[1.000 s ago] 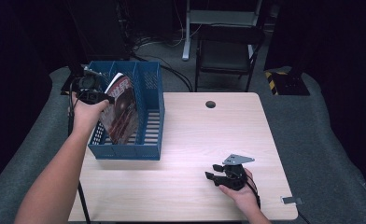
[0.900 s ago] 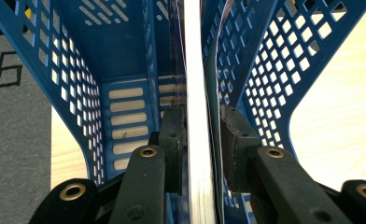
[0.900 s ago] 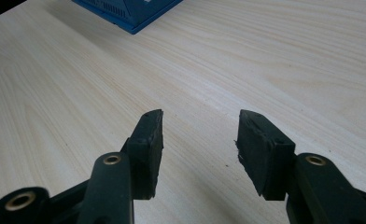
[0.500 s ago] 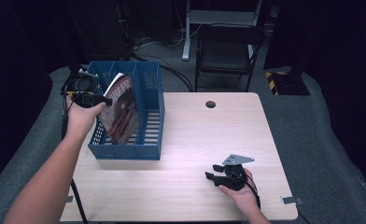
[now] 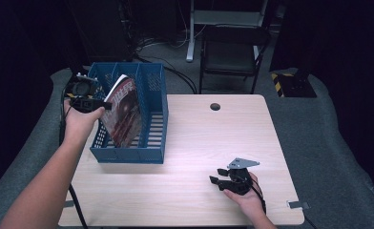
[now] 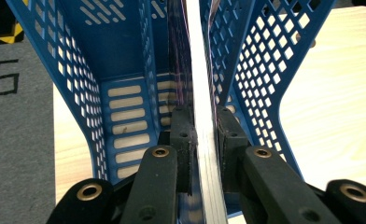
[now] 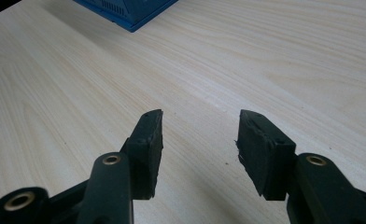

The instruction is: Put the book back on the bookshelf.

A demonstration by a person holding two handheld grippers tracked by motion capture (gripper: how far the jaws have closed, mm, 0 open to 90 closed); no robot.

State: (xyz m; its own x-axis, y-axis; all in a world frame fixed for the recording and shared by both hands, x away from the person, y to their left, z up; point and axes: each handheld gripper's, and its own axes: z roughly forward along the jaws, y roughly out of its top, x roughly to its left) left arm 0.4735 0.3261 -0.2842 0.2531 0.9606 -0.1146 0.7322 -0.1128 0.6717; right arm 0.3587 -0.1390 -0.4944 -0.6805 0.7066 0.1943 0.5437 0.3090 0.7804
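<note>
Left claw: at the desk's far left corner, above the left wall of the blue basket; its jaws have just been closing and are now clamped on the edge of the magazine, one pad on each side.
Magazine: stands on edge inside the basket, tilted, its red and white cover facing right; in the left gripper view its thin white page edge runs straight up between the two black pads.
Basket: blue plastic with perforated walls and a slotted floor, set on the desk's far left part, its left side at the desk's left edge.
Right claw: low over the desk near the near right corner, jaws apart with bare wood between them, well apart from the basket.
Desk: pale wood, a small round hole near the far edge.
</note>
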